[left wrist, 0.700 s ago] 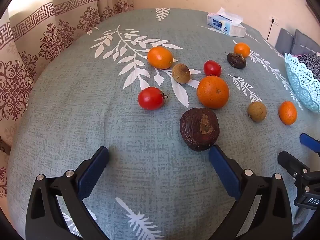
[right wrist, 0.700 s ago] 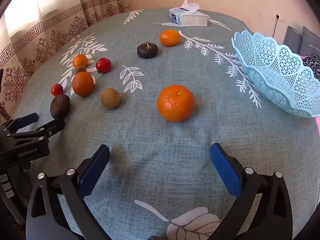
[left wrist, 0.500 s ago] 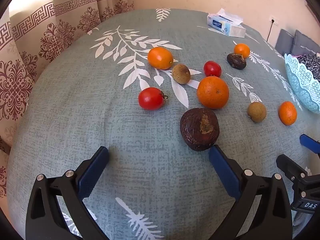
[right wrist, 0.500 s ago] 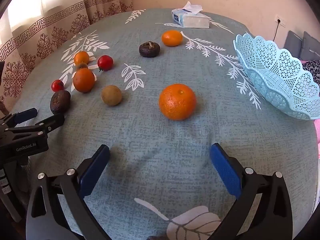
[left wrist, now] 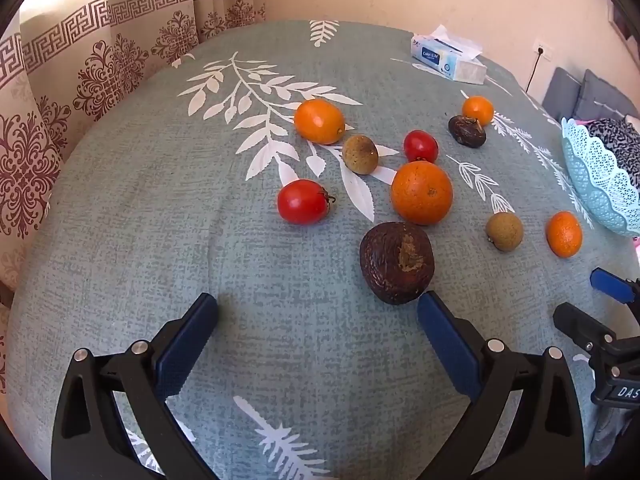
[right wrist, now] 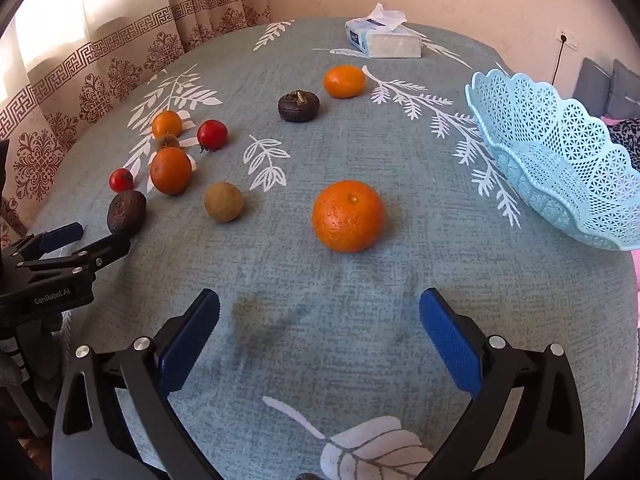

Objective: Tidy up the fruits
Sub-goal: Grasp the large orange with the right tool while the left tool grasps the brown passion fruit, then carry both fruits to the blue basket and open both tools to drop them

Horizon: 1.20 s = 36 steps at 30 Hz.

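A big table wears a grey-green cloth with white leaf shapes (left wrist: 256, 92). Cream curtains with brown swirly patterns (left wrist: 60, 80) hang behind it, next to a plain cream wall. A white and blue tissue box (right wrist: 384, 42) sits at the far end of the table. A light blue plastic basket full of little holes (right wrist: 560, 160) stands on the right side with nothing in it.

Fruits lie all over the cloth. The left gripper (left wrist: 318, 322) has its jaws wide apart and holds nothing. A wrinkly dark brown fruit (left wrist: 396, 262) lies just in front of its right jaw, almost touching the tip. A shiny red tomato (left wrist: 304, 201) and a big round orange (left wrist: 421, 193) lie a bit farther off.

The right gripper (right wrist: 320, 318) also has its jaws spread wide with nothing between them. A bumpy orange tangerine (right wrist: 349, 216) lies ahead of it, near the middle of the gap but apart from both jaws. A small round tan fruit (right wrist: 223, 202) lies to its left.
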Each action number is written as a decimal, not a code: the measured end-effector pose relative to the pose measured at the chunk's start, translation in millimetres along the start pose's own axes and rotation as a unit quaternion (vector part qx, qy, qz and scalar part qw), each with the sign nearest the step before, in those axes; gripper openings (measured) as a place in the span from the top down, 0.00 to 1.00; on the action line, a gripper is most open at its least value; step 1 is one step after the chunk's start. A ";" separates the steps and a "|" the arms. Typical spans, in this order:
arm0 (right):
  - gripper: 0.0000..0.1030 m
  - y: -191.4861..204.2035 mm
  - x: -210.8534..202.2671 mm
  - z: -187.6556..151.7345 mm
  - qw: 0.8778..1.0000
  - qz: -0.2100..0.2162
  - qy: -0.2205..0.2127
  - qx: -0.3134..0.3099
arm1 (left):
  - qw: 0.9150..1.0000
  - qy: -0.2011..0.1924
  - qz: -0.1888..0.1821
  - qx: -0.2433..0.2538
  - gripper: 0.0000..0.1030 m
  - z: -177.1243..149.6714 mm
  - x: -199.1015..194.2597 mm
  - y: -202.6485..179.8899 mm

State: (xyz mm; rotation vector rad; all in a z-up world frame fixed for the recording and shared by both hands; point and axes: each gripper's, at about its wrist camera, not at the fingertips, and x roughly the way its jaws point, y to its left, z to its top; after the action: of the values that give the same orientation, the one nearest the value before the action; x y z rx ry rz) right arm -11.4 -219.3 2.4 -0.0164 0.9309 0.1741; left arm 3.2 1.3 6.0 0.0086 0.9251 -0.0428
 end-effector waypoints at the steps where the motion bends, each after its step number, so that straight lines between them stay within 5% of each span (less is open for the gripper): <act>1: 0.02 -2.9 -0.6 2.3 1.000 0.000 -0.003 0.004 | 1.000 -0.002 -0.004 -0.001 0.05 -2.6 -0.9 3.8; 8: 0.04 -15.4 -3.3 21.4 0.999 0.012 -0.025 0.017 | 1.000 0.001 -0.014 -0.002 0.05 2.2 0.0 1.0; 21: 0.48 -8.6 25.5 36.9 1.000 0.014 -0.002 0.002 | 0.999 -0.002 -0.042 0.007 0.08 13.0 7.1 -7.3; 25: 0.60 -16.2 21.2 36.3 1.000 0.024 -0.009 0.016 | 0.999 -0.004 -0.037 0.011 0.22 16.6 8.8 -11.2; 30: 0.61 -20.6 12.9 37.2 0.999 0.037 -0.019 0.024 | 0.999 -0.008 -0.049 0.011 0.42 19.6 7.8 -12.7; 32: 0.61 -21.0 7.5 37.1 0.998 0.042 -0.026 0.025 | 0.998 -0.008 -0.068 0.007 0.59 19.3 5.2 -13.2; 36: 0.61 -26.7 -10.2 42.1 0.997 0.046 -0.053 0.035 | 0.997 -0.007 -0.074 0.001 0.62 22.3 2.6 -15.3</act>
State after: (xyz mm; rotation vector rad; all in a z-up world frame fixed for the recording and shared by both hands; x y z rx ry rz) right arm 20.4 -243.4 34.1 0.0995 0.8313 0.2266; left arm 21.9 -14.6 17.5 -0.0587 0.9112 -0.1819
